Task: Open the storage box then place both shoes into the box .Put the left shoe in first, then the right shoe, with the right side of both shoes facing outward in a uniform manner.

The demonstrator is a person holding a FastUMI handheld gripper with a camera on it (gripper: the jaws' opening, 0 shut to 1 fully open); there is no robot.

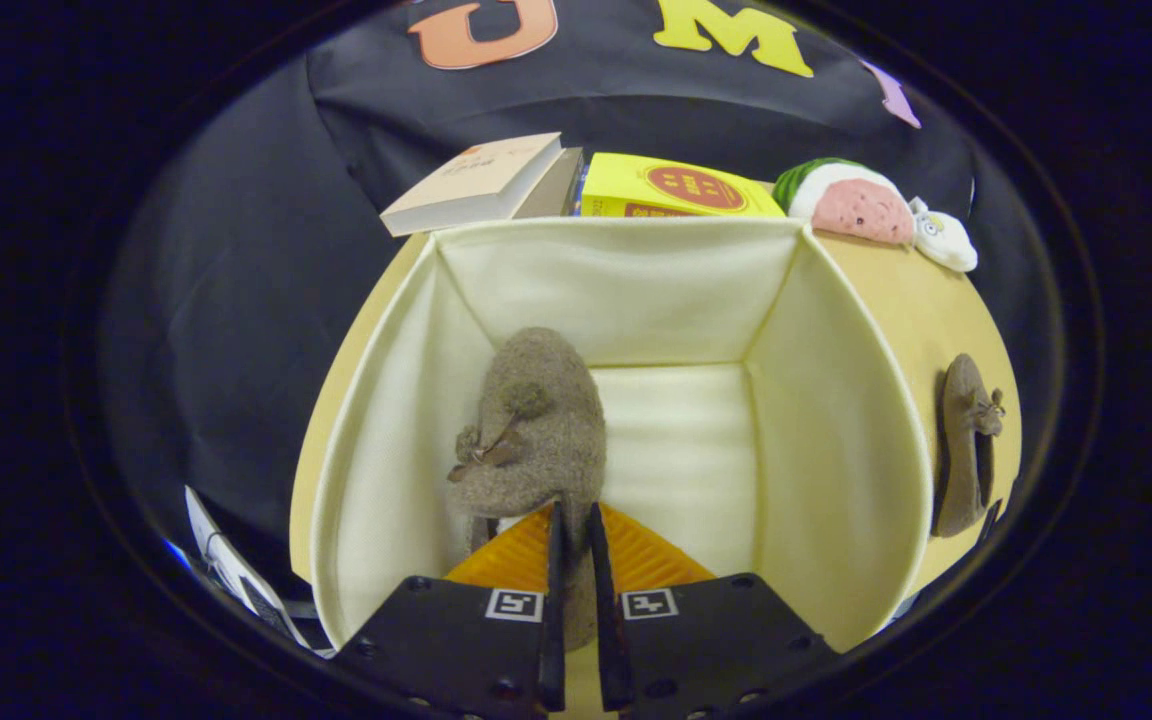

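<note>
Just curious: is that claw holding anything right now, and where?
Yes: the gripper pinches the brown fuzzy shoe by its heel edge, inside the storage box.

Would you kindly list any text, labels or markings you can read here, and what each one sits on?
Nothing is legible.
Pale book cover: a few printed marks, too small and blurred.
Yellow box with a red oval emblem: characters blurred.
Square black-and-white marker tags on the fingers: patterns, not text.
The gripper has its fingers shut on the grey-brown felt shoe in the cream fabric storage box.

On the tan table (936, 300) sit the open cream box (626, 270), a brown shoe (966, 450), books (481, 180) and a plush toy (866, 205).
</note>
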